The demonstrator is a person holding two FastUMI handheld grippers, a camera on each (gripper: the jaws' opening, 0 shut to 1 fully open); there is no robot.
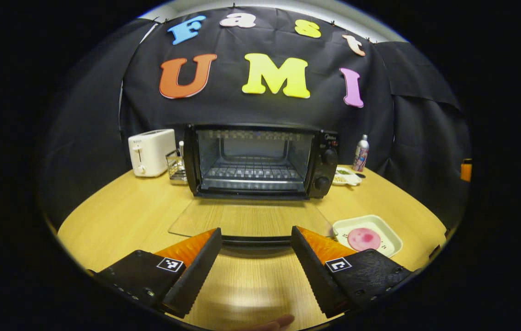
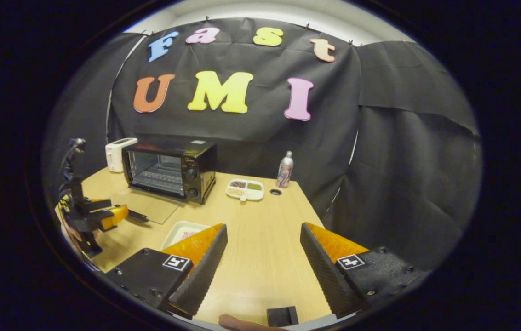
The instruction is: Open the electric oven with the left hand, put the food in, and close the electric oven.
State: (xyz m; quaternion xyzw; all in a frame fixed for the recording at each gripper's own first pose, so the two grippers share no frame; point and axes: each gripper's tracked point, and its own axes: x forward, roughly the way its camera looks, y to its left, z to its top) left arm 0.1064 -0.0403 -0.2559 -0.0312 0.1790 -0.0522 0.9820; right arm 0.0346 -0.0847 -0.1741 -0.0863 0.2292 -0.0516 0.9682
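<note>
The black electric oven stands at the back of the wooden table with its glass door folded down flat, and its wire rack inside is bare. My left gripper is open just in front of the door's handle, holding nothing. A round pink piece of food lies on a white square plate to the right of the door. In the right gripper view, my right gripper is open above the table. Its left finger partly hides the plate. The oven and the left gripper are farther left.
A white toaster and a small wire rack stand left of the oven. A spray can and a divided dish of seeds sit to its right. A small black block lies at the table's near edge.
</note>
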